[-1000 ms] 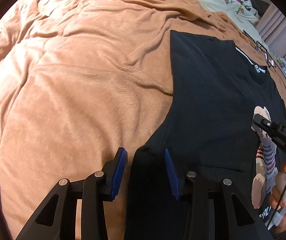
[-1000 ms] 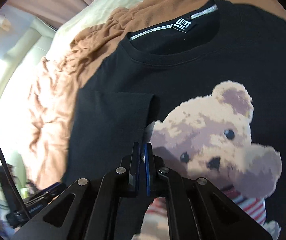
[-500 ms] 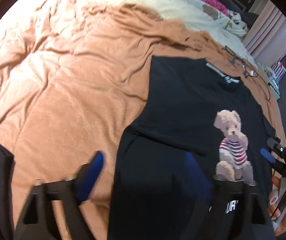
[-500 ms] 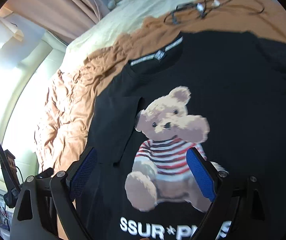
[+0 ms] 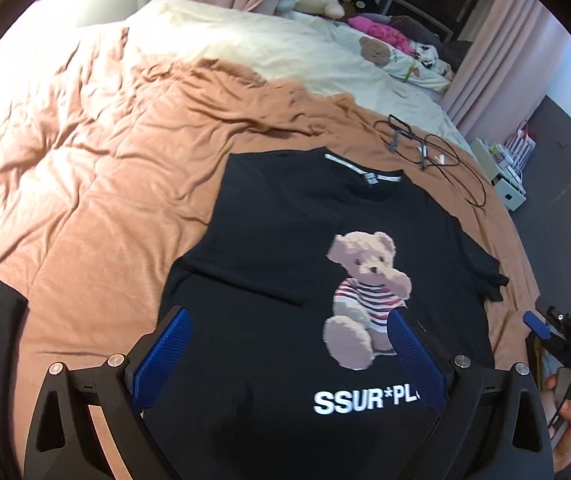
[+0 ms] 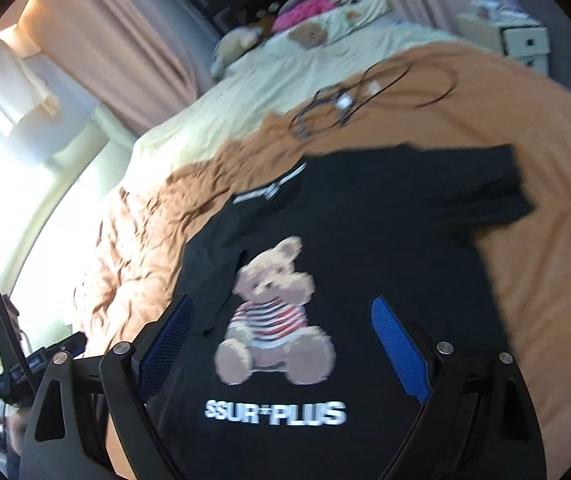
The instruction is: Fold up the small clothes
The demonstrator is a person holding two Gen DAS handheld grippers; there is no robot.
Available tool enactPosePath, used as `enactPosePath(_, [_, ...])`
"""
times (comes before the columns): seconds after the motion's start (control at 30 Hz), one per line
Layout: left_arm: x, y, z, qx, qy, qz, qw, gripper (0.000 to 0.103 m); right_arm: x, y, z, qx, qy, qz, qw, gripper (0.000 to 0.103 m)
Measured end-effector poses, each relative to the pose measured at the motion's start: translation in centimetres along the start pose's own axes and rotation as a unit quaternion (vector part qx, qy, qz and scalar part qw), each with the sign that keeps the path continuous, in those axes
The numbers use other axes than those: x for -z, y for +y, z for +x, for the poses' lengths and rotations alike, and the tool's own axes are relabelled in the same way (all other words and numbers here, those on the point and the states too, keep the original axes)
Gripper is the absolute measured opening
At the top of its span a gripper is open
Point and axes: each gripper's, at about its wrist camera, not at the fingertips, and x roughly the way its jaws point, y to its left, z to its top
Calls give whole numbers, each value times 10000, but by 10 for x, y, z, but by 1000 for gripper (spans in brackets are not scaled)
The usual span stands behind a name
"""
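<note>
Both claws, our left gripper [image 5: 287, 354] and right gripper [image 6: 283, 350], gape empty above the black T-shirt [image 5: 285, 248]; its unfolded sleeve [image 6: 497, 196] lies ahead-right, nearer our right.

A bed [image 5: 245, 44] carries an orange blanket [image 5: 97, 168]; on the blanket lie a black T-shirt [image 5: 285, 240] and tangled black cables [image 5: 425, 148]
</note>
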Motion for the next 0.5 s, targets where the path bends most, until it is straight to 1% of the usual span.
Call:
enactPosePath(0.1, [1, -31, -14, 14, 3, 212, 9998, 98, 0, -18, -32, -62, -126, 109, 9998, 90])
enactPosePath(0.2, [5, -55, -27, 192, -88, 259, 9994, 98, 1, -33, -62, -30, -236, 179, 9996, 90])
enactPosePath(0.27, [9, -76, -33, 155, -32, 339, 9993, 98, 3, -46, -86, -102, -328, 286, 9990, 90])
enactPosePath(0.43, [16, -125, -48, 240, -51, 538, 9983, 98, 8, -75, -123, -32, -543, 413, 9977, 90])
enactPosePath(0.5, [18, -144, -49, 344, -55, 608, 9975, 98, 10, -89, -135, -18, -546, 480, 9974, 90])
